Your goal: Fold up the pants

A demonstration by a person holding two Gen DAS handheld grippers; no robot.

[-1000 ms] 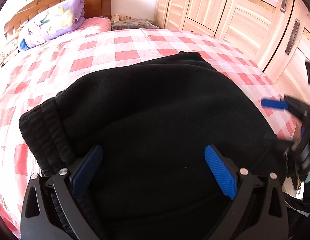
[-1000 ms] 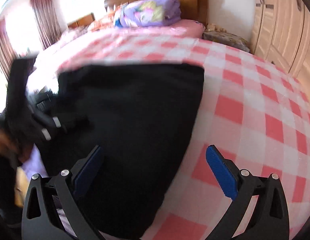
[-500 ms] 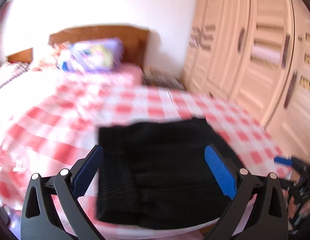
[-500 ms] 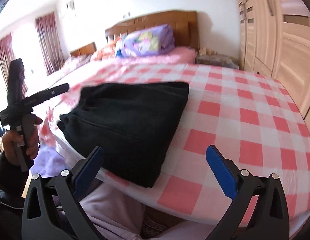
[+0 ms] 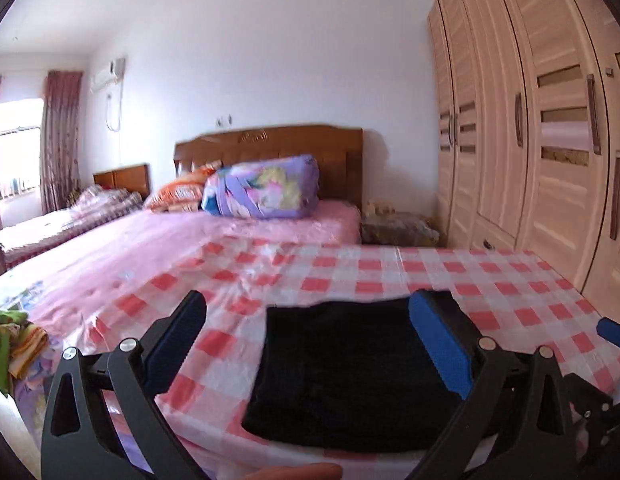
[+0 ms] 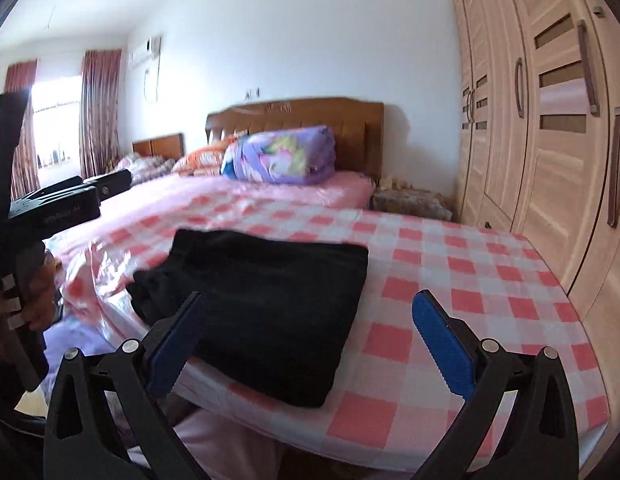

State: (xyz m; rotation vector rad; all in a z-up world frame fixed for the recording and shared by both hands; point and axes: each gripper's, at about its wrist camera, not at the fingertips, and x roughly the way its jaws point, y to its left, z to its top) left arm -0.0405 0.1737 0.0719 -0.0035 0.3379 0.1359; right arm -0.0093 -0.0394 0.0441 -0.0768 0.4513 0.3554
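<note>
Pants (image 6: 266,312), black fleecy fabric, lie folded square on checked bedsheet (image 6: 469,280).

matt black cloth pants (image 6: 270,304); glossy wooden headboard (image 6: 310,120)

Both units have withdrawn from the pants (image 5: 349,372). The left gripper (image 5: 310,348) and right gripper (image 6: 310,344), previously low over the fabric, are now raised level and clear of the bed (image 6: 469,272) edge.
</note>
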